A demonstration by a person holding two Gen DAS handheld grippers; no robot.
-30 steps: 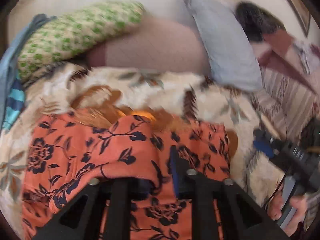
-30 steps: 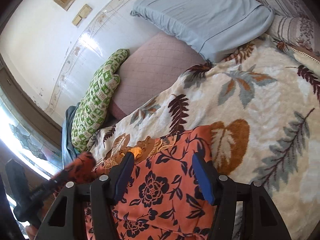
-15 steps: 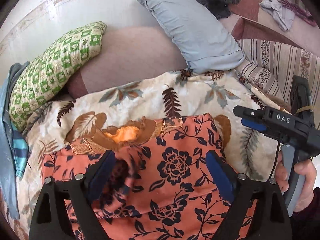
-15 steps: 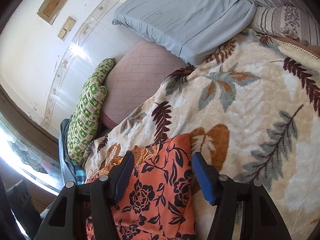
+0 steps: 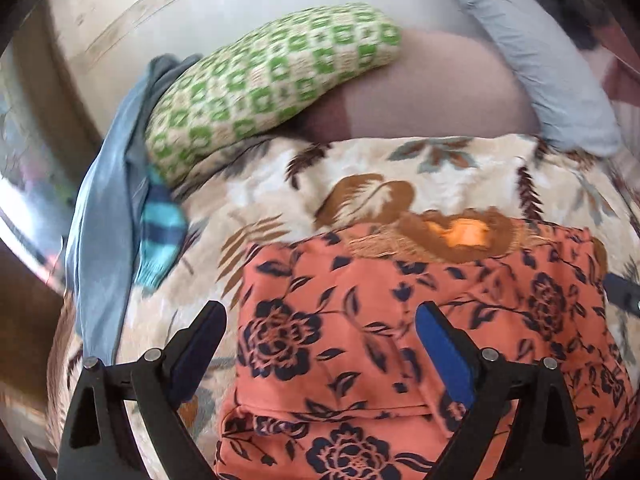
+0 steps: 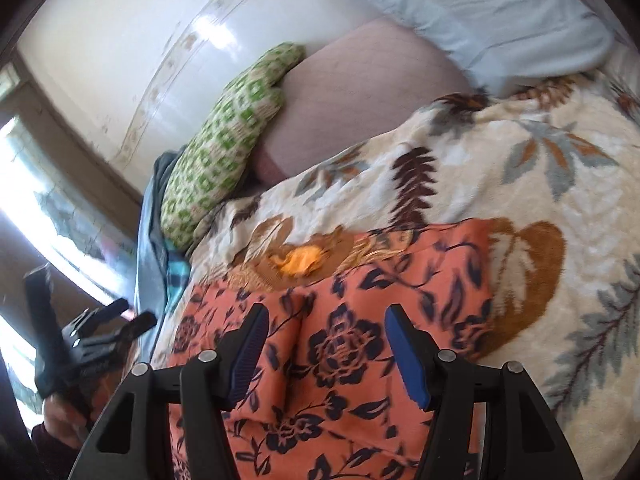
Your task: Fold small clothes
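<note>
On the leaf-print blanket [image 5: 452, 172] of the bed lies the orange floral garment [image 5: 400, 320], one side folded over; both left tongs [image 5: 320, 344] and right tongs [image 6: 324, 344] hover open and empty, the left's jaws having just spread wide, so the next fold likely calls for regripping an edge.

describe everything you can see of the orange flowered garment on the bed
The orange garment is thin, soft-looking cloth printed with dark navy flowers and leafy stems. Its far end has a brown and gold embroidered neckline with a brighter orange patch showing inside. It lies spread on the leaf-patterned blanket, with a lengthwise crease near the middle and a fold line across it near the camera. Nothing grips it.
</note>
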